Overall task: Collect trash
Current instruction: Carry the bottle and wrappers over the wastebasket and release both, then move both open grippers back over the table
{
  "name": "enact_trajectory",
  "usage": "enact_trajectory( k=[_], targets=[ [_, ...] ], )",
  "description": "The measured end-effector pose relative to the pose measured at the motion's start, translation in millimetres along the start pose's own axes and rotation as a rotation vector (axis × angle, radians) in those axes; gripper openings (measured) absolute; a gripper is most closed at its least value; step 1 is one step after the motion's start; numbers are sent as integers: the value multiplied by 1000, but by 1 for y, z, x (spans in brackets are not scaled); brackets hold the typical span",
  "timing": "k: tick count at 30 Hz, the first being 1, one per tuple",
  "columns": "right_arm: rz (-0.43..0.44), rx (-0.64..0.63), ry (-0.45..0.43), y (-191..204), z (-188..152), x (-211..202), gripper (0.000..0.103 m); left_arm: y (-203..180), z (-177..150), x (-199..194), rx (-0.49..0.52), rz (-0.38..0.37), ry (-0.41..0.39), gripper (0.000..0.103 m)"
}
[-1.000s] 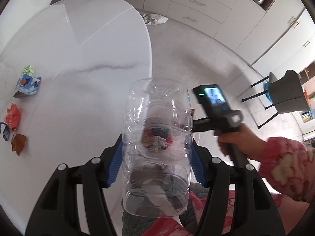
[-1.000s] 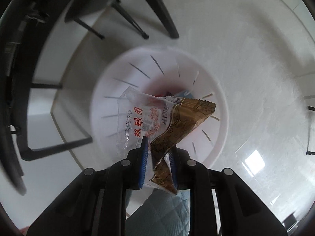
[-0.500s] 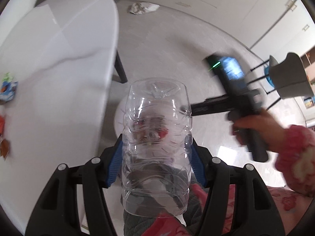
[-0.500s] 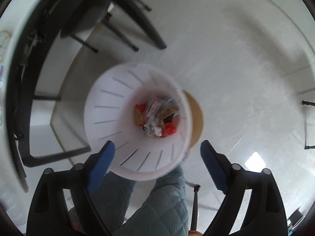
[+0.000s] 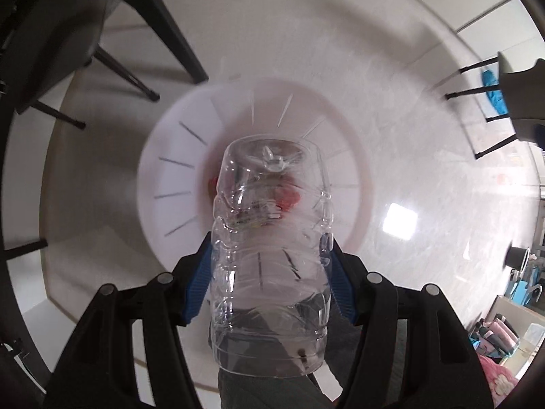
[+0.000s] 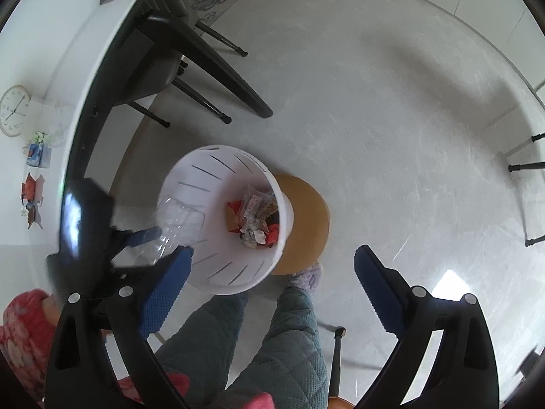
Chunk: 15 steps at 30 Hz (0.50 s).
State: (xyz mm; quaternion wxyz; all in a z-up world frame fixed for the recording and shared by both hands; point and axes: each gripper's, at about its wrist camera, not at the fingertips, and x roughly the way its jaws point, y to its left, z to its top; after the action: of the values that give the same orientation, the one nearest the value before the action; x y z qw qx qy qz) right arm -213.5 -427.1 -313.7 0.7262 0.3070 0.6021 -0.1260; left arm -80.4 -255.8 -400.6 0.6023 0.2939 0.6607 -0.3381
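Note:
A clear empty plastic bottle (image 5: 272,238) stands between the blue pads of my left gripper (image 5: 270,272), which is shut on it and points straight down. The bottle hangs over the white slotted bin (image 5: 177,170), whose bottom shows blurred through it. In the right wrist view the bin (image 6: 204,184) holds several crumpled wrappers (image 6: 255,214), and the bottle (image 6: 177,221) sits at its left rim. My right gripper (image 6: 274,255) is above the bin, jaws opening wide with nothing between them.
The bin rests on a round wooden base (image 6: 306,211). The person's quilted trouser legs (image 6: 272,341) stand just in front of it. A black table leg (image 6: 211,64) and chair legs are behind. More wrappers (image 6: 34,197) lie on the white table, left.
My right gripper opened and let the wrapper fall into the bin, then rose away. My left gripper came down from beside the table to over the bin, still holding the bottle.

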Motion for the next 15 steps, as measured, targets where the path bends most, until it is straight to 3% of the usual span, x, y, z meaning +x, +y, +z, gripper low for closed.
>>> enact_trajectory(
  k=[2,7,11,15],
  targets=[
    [-1,8,10,-2,0,7,96,2,1,11,-6,3,19,60],
    [10,10,12,1,-1,7,96,0,-7,-5,-31,-14,-18,78],
    [8,-27,-26,14,3,-12,96,-3,-17,-53,-75,-41,-97,80],
    [10,-75,-91,34,10,-43,96,-1,-31,-117,-123,-52,-226,90]
  ],
)
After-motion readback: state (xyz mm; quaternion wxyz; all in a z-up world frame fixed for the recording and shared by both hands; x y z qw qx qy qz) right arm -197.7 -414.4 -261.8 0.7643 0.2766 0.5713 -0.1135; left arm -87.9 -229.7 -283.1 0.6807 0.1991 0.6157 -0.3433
